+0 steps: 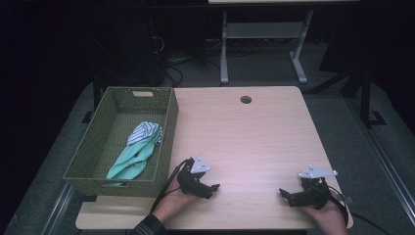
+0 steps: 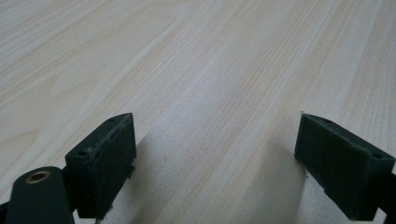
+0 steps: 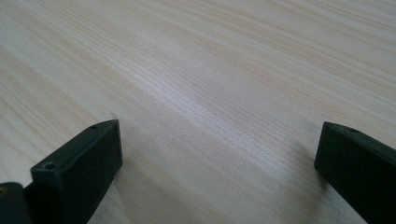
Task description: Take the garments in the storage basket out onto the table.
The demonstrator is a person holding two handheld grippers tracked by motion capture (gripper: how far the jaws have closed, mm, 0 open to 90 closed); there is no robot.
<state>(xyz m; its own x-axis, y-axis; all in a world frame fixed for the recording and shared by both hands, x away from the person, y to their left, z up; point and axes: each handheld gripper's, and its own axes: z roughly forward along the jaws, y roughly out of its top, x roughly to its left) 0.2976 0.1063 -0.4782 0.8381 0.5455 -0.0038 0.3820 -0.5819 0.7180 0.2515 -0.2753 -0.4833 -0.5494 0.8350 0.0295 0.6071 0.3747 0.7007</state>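
Left of centre in the high view, a green-striped cloth (image 1: 137, 149) lies inside a woven basket (image 1: 166, 142) on the surface (image 1: 254, 137). Left hand-held gripper (image 1: 211, 188) sits just right of the basket, jaws wide, empty; right hand-held gripper (image 1: 286, 195), lower right, likewise agape, well apart.

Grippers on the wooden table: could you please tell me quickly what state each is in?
Left gripper: open, holding nothing.
Right gripper: open, holding nothing.
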